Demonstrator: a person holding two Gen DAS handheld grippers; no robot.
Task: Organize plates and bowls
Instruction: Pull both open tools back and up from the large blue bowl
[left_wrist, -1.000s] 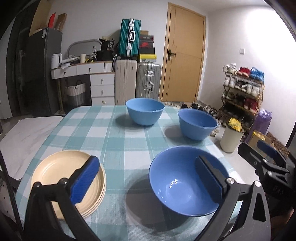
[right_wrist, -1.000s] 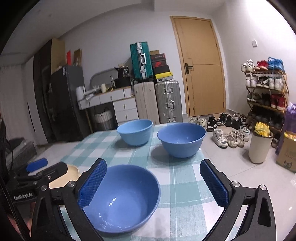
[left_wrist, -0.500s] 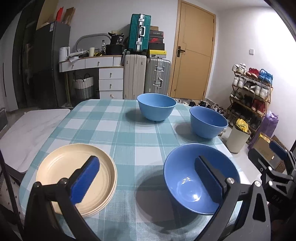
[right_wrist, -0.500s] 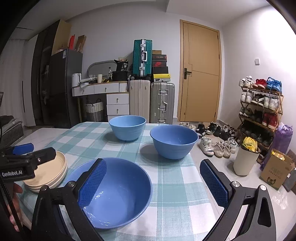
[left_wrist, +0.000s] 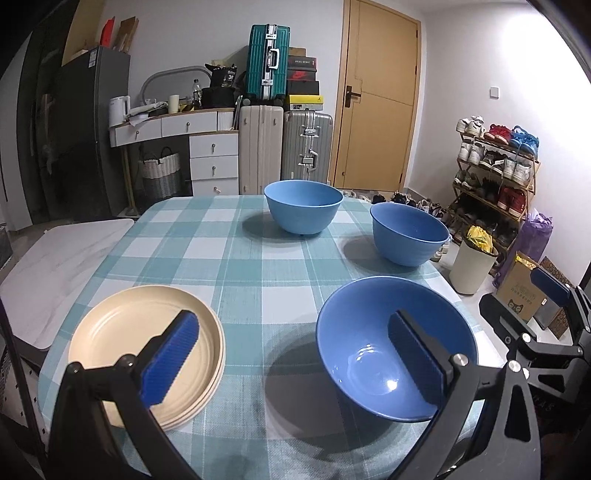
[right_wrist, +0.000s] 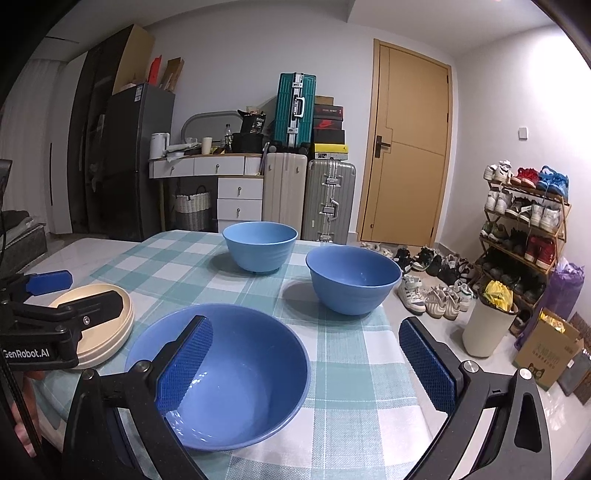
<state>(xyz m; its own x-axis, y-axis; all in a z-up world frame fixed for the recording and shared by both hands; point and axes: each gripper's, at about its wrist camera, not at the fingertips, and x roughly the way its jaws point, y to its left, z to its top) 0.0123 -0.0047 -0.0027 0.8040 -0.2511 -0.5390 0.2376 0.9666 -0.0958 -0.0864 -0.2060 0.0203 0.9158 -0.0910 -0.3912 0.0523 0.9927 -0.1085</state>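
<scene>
Left hand-held gripper (left_wrist: 295, 360): we see it open above the tabletop (left_wrist: 236, 258).
Right hand-held gripper (right_wrist: 306, 363): open, empty.
Nearest blue bowl (left_wrist: 369, 339): beside stacked cream plates (left_wrist: 122, 332).

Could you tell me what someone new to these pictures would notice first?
Three blue bowls on the checked tablecloth: the nearest bowl in front, two more bowls behind it. A stack of cream plates sits at the near left. Both grippers, left and right, are open and empty.

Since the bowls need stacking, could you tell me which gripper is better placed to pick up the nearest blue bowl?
Right gripper: open, its fingers straddle the nearest blue bowl's rim. The left gripper sits between bowl and cream plates.
</scene>
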